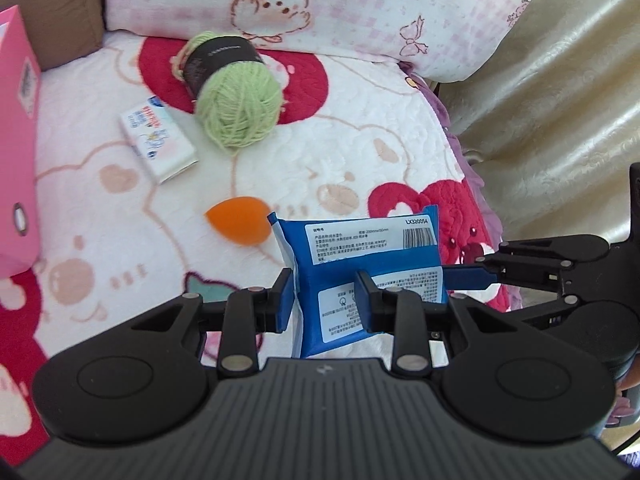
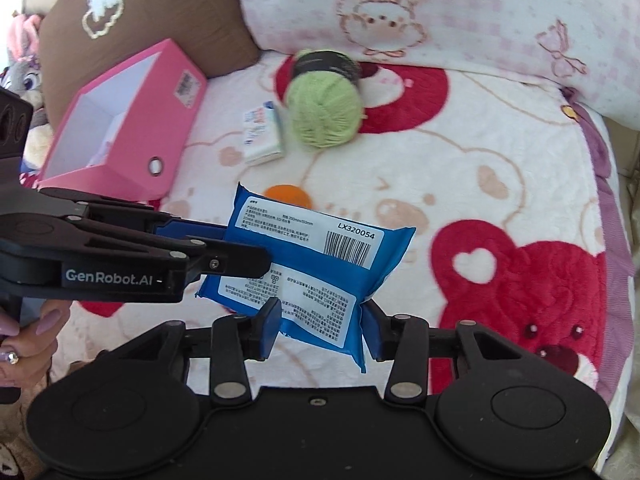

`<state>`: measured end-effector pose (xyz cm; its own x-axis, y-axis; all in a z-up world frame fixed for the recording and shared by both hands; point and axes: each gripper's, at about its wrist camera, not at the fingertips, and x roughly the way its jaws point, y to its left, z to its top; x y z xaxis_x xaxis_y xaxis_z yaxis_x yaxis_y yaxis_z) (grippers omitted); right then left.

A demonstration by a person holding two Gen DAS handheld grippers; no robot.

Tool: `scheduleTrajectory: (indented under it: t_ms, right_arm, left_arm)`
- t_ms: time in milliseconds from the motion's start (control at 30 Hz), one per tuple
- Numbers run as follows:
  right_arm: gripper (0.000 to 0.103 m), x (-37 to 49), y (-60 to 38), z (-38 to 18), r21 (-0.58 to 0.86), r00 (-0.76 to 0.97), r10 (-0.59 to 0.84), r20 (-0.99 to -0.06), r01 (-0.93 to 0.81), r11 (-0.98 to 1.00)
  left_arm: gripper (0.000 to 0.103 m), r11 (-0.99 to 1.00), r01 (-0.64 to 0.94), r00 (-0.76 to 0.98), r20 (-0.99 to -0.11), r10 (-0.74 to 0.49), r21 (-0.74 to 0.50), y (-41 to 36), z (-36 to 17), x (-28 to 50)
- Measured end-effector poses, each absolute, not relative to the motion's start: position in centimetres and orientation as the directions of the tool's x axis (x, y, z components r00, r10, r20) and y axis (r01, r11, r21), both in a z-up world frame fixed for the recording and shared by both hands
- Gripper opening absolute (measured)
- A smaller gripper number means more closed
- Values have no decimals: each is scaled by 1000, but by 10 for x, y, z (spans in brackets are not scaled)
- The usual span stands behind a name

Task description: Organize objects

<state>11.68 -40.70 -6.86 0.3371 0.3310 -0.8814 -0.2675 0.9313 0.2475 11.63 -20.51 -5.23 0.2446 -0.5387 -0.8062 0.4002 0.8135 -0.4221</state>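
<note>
A blue wipes pack hangs in the air above the blanket, held from both ends. My left gripper is shut on its left end; it shows from the side in the right wrist view. My right gripper is shut on its right end; it shows in the left wrist view. On the blanket lie an orange sponge, a green yarn ball and a small white box.
An open pink box stands at the left on the cartoon blanket. A brown cushion and a pink-checked pillow line the back. The sofa edge runs along the right.
</note>
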Motion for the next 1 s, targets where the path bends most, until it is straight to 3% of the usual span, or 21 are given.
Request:
scheduleTrajectory:
  t_ms: [1000]
  right_arm:
    - [58, 82, -273, 14, 221, 349, 420, -838, -487, 845]
  left_arm:
    - [31, 860, 351, 401, -771, -495, -370, -55, 38, 68]
